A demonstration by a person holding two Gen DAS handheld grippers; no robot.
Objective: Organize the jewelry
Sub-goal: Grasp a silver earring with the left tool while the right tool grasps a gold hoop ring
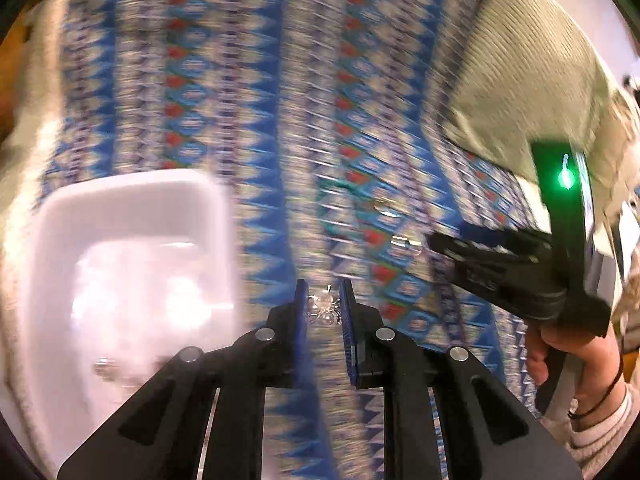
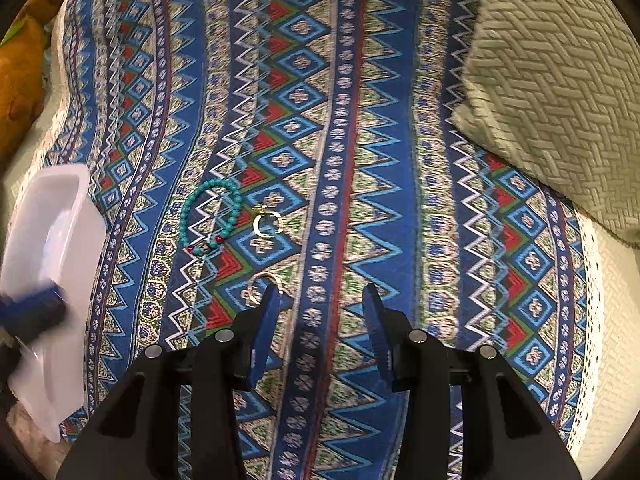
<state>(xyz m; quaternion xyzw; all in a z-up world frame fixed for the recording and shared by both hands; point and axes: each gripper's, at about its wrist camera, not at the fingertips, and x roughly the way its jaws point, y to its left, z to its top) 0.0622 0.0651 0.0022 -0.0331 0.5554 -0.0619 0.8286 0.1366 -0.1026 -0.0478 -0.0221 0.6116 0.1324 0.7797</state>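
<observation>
My left gripper [image 1: 325, 308] is shut on a clear beaded jewelry piece [image 1: 323, 309], held above the patterned cloth just right of the white tray [image 1: 120, 200]. The left wrist view is blurred by motion. My right gripper [image 2: 320, 300] is open and empty over the cloth. A turquoise bead bracelet [image 2: 212, 216] lies ahead and left of it, a small gold ring [image 2: 267, 223] beside the bracelet, and a gold hoop [image 2: 259, 286] at the left fingertip [image 2: 272, 300]. The right gripper also shows in the left wrist view [image 1: 436, 246].
The blue, red and cream patterned cloth [image 2: 344, 120] covers the bed. A cream woven pillow [image 2: 552, 92] lies at the right. The white tray [image 2: 44, 248] sits at the left edge, with the left gripper's blue finger [image 2: 32, 304] over it. An orange plush [image 2: 20, 72] sits far left.
</observation>
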